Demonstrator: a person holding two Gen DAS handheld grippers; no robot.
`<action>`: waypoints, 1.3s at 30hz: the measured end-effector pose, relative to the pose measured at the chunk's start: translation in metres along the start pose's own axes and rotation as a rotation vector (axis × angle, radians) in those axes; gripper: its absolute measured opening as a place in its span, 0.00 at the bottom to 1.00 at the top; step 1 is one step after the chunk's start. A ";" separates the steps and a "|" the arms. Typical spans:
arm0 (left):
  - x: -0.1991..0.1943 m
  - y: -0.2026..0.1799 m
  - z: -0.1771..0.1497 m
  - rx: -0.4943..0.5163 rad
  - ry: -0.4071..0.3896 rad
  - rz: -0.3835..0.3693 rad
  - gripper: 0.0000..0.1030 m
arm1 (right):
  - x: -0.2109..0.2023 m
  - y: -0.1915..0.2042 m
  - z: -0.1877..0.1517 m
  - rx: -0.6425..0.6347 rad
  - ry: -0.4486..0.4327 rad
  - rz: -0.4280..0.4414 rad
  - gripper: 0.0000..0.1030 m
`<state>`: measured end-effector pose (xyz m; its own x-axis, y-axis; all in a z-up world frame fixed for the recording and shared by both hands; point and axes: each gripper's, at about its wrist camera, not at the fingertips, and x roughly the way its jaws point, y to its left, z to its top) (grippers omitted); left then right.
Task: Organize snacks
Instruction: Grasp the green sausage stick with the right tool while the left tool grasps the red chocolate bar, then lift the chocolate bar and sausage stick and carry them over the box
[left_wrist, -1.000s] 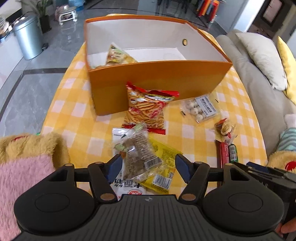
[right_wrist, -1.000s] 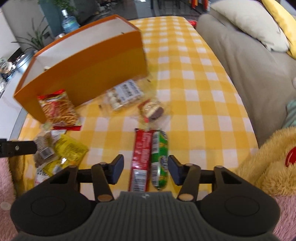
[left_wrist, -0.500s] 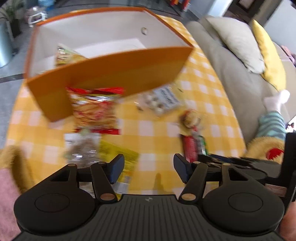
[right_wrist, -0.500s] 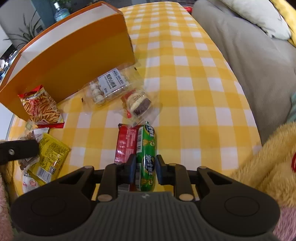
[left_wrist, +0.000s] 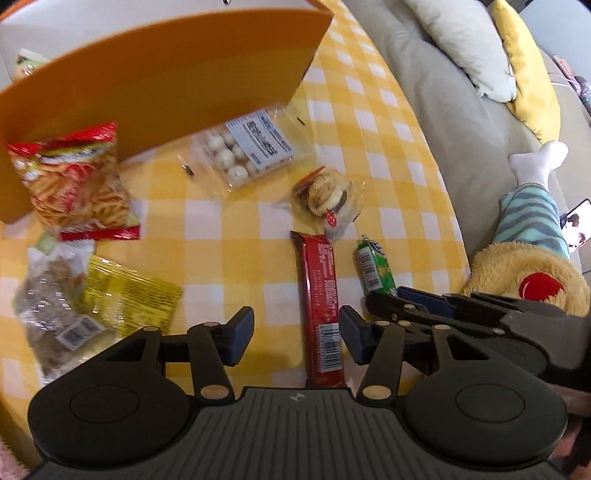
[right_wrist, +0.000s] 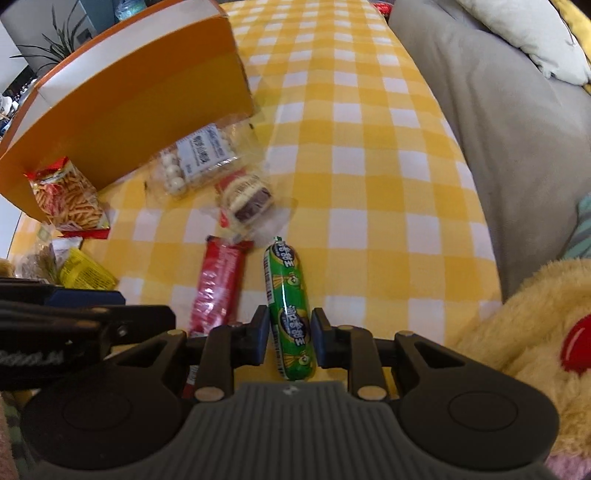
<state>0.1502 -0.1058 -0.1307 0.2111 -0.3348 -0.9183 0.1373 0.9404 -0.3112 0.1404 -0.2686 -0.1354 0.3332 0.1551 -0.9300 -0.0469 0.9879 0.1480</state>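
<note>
My right gripper is shut on a green sausage stick, which also shows in the left wrist view with the right gripper on it. My left gripper is open, its jaws on either side of the near end of a red bar, also seen in the right wrist view. An orange box stands behind, with one packet inside at its left. On the yellow checked cloth lie a red chip bag, a clear pack of white balls and a wrapped pastry.
A yellow packet and a clear bag of brown snacks lie at the left. A grey sofa with cushions runs along the right edge of the table. A yellow plush toy sits at the near right.
My right gripper has closed on the green sausage stick and drawn it away from the red bar. My left gripper has swung right from the brown snack bag to the red bar.
</note>
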 end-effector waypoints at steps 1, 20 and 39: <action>0.003 -0.001 0.001 -0.004 0.004 0.003 0.59 | 0.000 -0.003 0.000 0.008 0.006 0.003 0.20; 0.043 -0.047 0.014 0.158 0.048 0.210 0.43 | 0.000 -0.014 -0.006 0.005 0.048 0.023 0.24; 0.033 -0.024 0.003 0.237 0.073 0.283 0.38 | 0.005 0.000 0.000 -0.065 0.013 0.013 0.38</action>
<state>0.1566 -0.1392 -0.1531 0.2043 -0.0500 -0.9776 0.3056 0.9520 0.0152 0.1420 -0.2676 -0.1397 0.3201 0.1673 -0.9325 -0.1126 0.9840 0.1378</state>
